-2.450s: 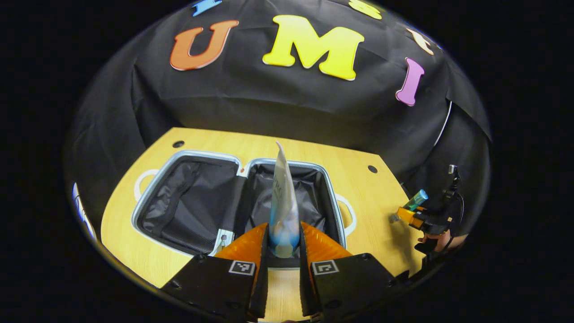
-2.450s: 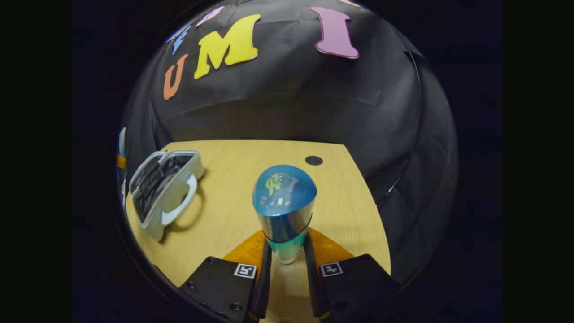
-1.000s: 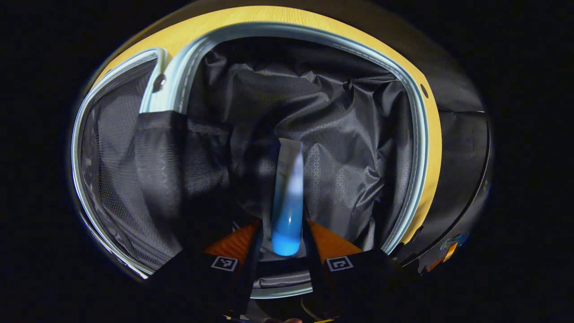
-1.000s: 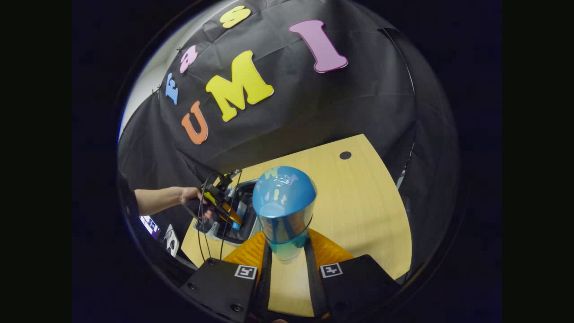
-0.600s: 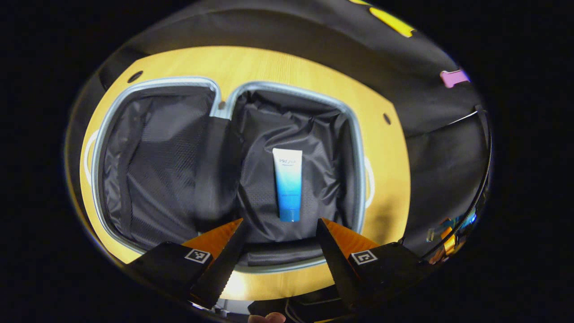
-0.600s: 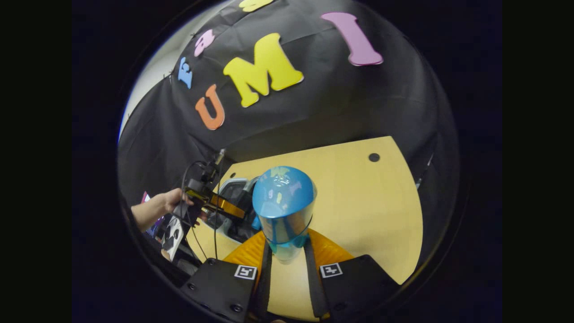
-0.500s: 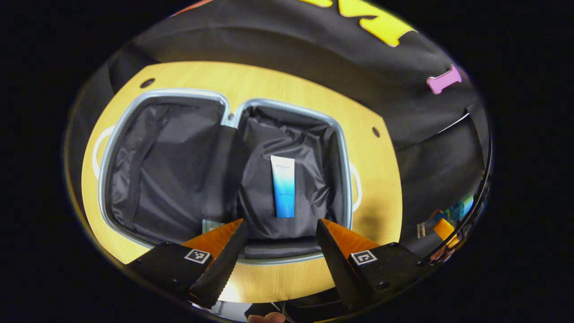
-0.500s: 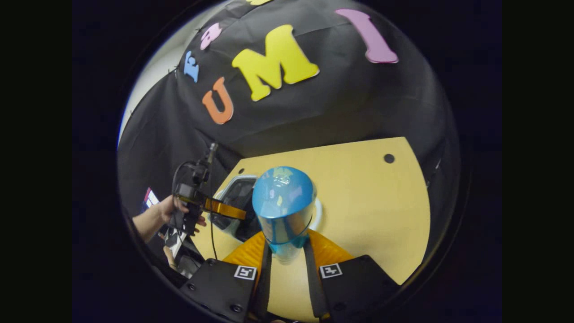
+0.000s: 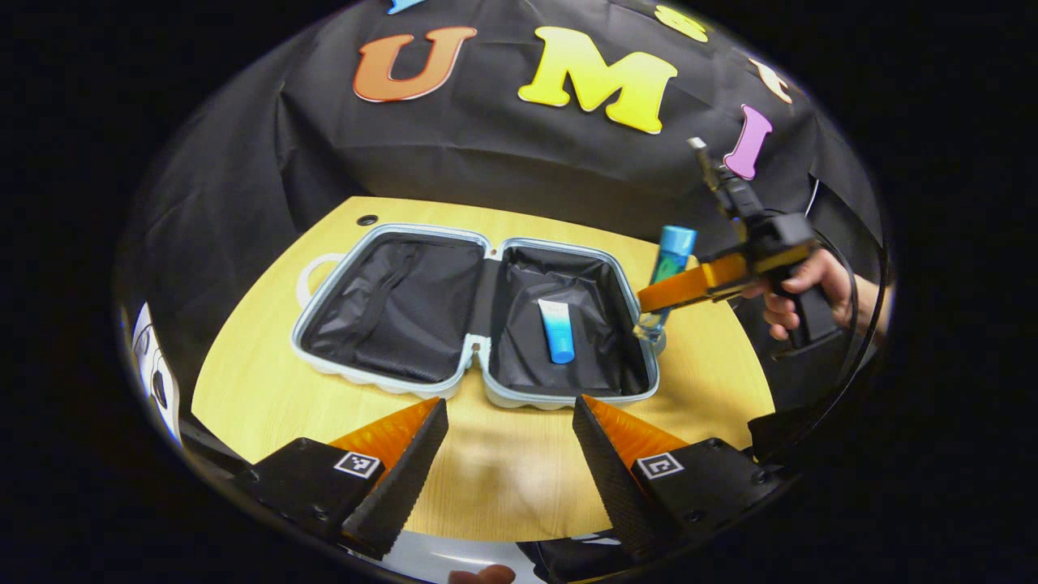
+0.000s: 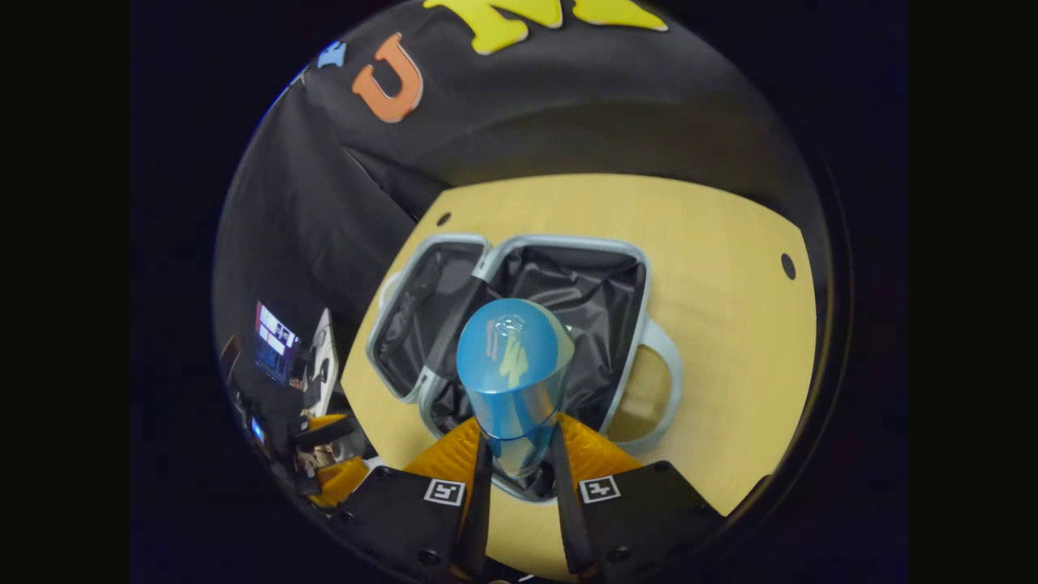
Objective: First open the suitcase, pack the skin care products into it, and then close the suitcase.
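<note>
- Right tool [image 10: 519, 454] clenched on the upright blue bottle [image 10: 514, 365]; the open suitcase [image 10: 641, 268] lies directly below and ahead.
- Left tool [image 9: 509, 442] released, farther back; tube [image 9: 556, 330] lies inside the suitcase's right half.

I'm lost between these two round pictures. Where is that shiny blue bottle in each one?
Left gripper view: the blue bottle stands upright at the right, pinched by the right gripper above the right rim of the open suitcase.
Right gripper view: the same bottle sits at bottom centre, clamped between that gripper's fingers.
Shared landmark: the open suitcase on the wooden table.
</note>
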Demonstrator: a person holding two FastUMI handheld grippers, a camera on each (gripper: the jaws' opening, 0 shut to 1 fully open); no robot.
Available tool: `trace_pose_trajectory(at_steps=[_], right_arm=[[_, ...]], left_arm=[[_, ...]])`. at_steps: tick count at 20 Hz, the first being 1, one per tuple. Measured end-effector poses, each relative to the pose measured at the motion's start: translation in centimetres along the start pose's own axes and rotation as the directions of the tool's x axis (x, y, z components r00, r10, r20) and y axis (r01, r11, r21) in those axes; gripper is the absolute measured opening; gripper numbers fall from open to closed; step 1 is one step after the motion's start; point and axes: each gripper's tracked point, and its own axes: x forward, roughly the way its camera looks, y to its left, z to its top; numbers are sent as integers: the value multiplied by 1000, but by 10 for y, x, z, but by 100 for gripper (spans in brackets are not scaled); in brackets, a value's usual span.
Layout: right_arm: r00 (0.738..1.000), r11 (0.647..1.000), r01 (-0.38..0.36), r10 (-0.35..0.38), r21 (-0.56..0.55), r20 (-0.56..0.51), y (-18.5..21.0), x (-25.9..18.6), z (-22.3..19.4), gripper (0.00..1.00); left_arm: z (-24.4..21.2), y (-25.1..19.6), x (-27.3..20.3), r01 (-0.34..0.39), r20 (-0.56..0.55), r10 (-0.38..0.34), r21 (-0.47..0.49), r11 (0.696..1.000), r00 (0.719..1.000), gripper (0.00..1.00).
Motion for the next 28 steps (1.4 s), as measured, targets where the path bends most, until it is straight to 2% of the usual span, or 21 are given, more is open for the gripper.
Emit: trace_pose_trajectory(at_steps=[4,7,12,16,17,19,23,24,25,26,27,28], right_arm=[[987,988,86,-67,130,-149,-18,56,-8,32],[967,970,172,-134,169,-219,-31,80,-14,34],[956,943,244,-194,227,-220,-32,98,-12,32],[943,922,305,-256,240,-215,-43,103,-15,34],[942,923,304,-253,236,-221,-43,104,-17,32],[945,921,300,-252,247,-207,-42,107,-16,37],[956,928,275,-238,251,-169,-33,97,-18,37],[962,938,256,-224,234,-157,-27,86,-21,44],[965,946,249,-224,208,-135,-24,78,-23,46],[966,952,250,-234,176,-107,-23,67,-24,53],[968,958,249,-241,141,-69,-20,55,-25,57],[969,963,247,-246,105,-26,-18,42,-25,55]], left_arm=[[-31,22,-25,-33,-4,32,-101,994,999,98],[-43,56,-39,-99,-13,98,-147,984,995,99],[-52,94,-51,-181,-20,181,-217,959,983,99],[-45,98,-52,-174,-1,179,-230,957,984,98],[-43,98,-51,-169,5,175,-232,958,985,99],[-41,105,-50,-184,6,191,-234,955,982,98],[-26,105,-43,-131,48,149,-267,955,988,99],[-20,107,-41,-123,60,144,-274,954,988,100],[-13,113,-38,-119,79,146,-277,953,986,99],[-5,120,-32,-110,103,144,-280,954,984,99],[2,124,-28,-98,117,135,-278,955,984,99],[11,130,-22,-91,141,134,-273,958,981,99]])
